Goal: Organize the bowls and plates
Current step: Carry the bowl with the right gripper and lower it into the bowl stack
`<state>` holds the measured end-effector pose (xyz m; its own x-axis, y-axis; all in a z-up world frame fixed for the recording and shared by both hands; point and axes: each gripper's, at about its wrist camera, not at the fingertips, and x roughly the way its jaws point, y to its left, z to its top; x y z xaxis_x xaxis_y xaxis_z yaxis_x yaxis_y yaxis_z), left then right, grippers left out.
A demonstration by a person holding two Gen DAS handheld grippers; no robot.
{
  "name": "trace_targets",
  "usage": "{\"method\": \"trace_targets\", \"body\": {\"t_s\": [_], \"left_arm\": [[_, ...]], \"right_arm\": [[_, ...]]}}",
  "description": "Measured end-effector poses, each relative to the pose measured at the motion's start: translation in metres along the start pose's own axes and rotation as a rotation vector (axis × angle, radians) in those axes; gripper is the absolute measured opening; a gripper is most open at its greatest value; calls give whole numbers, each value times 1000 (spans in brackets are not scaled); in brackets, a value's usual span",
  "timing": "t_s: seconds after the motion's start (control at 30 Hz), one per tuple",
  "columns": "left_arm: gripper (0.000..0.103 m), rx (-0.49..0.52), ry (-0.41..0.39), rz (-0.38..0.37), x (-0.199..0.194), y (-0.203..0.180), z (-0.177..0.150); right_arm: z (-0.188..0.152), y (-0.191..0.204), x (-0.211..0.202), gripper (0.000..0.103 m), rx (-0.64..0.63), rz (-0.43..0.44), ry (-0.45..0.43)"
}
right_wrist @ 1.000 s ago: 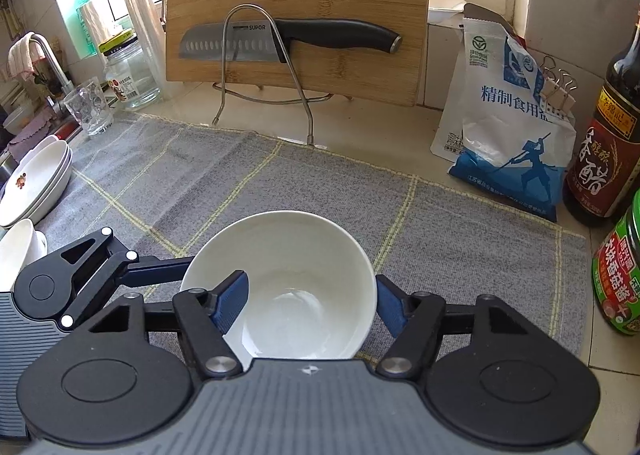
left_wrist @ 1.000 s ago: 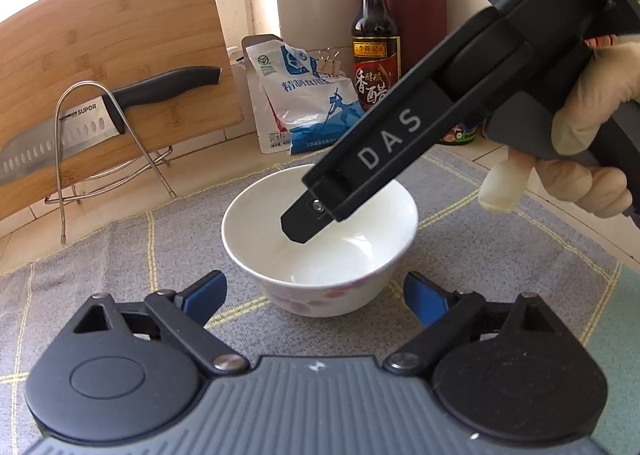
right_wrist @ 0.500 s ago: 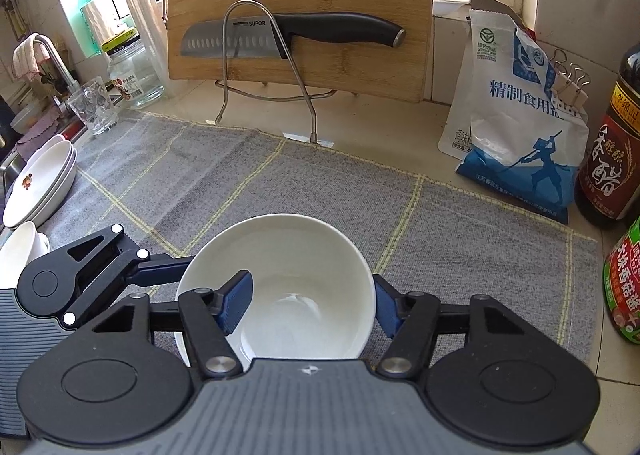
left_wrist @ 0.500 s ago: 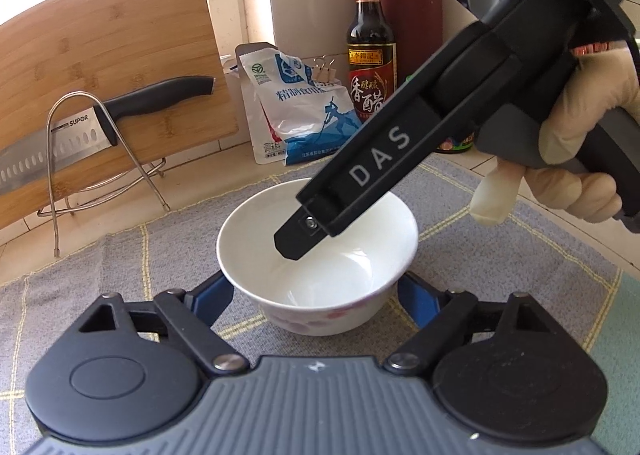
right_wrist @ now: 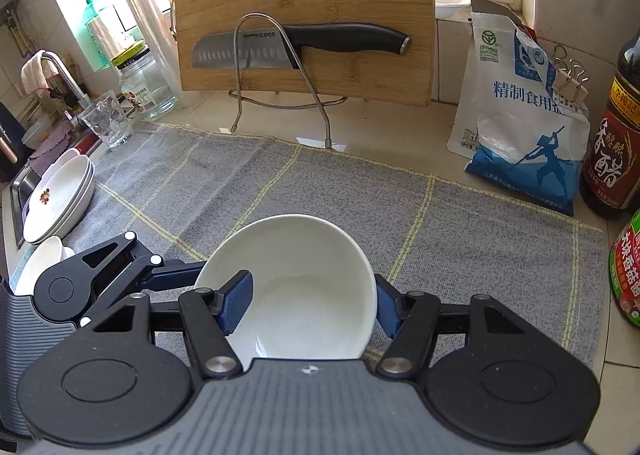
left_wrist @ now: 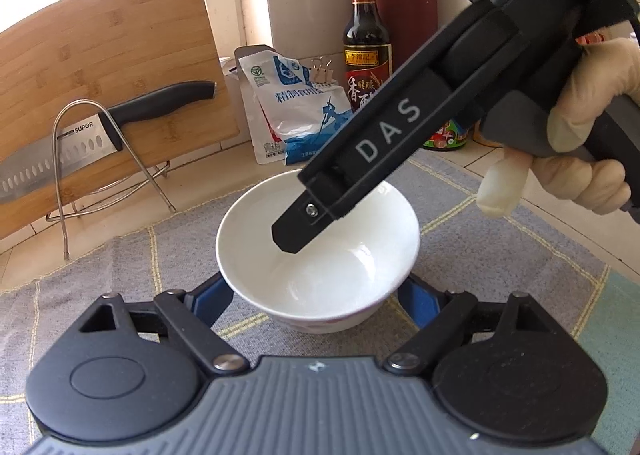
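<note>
1. While it lies on the grey checked cloth (right_wrist: 320, 183), the white bowl (left_wrist: 340, 275) sits directly ahead of both my claws and between their fingers.
2. Left claw (left_wrist: 314, 303): my jaws have just been closing, with the bowl between them. The blue pads now press the bowl's lower wall from either side, at about half their spread.
3. Right claw (right_wrist: 312, 307): closed as far as the bowl lets it. One pad is inside the bowl and the other against the outside of its wall, so the wall is clamped between them.
4. Seen from the left claw, the right claw comes in from the upper right, held by a gloved hand (left_wrist: 580, 135), with its near finger dipping into the bowl.
5. Stacked plates (right_wrist: 60, 199) lie well to the left of the right claw, at the cloth's edge.
6. Cutting board (right_wrist: 304, 15) and knife (right_wrist: 304, 43): beyond the cloth, straight ahead of the right claw.
</note>
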<state>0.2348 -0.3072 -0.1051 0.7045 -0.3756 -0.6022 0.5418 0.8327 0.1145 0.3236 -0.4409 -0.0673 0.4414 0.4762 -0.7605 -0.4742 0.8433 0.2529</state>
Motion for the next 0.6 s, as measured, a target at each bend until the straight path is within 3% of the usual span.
{"method": "trace_targets", "body": {"t_s": [0.6], "left_arm": [[89,28,-7,2,-80,7,-11]], "right_arm": [[0,65,-39,69,14,62,-30]]}}
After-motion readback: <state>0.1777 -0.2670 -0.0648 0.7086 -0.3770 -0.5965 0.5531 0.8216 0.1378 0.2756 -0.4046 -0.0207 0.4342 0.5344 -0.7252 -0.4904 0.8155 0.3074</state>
